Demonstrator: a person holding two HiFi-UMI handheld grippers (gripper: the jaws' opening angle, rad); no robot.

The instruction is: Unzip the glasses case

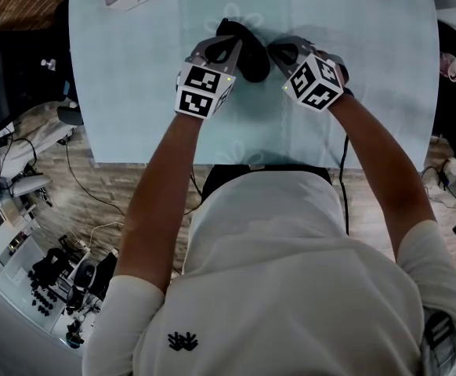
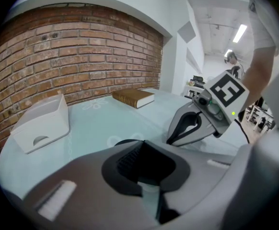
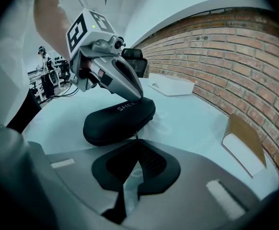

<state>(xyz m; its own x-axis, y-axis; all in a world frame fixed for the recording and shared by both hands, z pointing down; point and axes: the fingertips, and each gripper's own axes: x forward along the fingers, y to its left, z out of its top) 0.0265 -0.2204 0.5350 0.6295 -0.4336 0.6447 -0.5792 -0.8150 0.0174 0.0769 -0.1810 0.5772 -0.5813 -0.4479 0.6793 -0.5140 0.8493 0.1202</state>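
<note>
Black case [image 3: 118, 121] on the table [image 1: 134, 92], mid-width, toward the far edge; closed, with a small zip pull [image 3: 136, 136] hanging at its right side; left gripper [image 3: 135, 96] with jaws pressed together, tips down on the case's top, covering its left end in the head view; right gripper [image 2: 171, 141] with jaws pressed together too, tips touching the pull; unclear whether the pull is caught between them; white box [image 2: 39, 123] at the far left corner; book [image 2: 133, 97] by the far edge, right of the middle; both well apart from the case; brick wall [image 2: 82, 56] beyond the far edge; forearms reaching in across the near edge.
</note>
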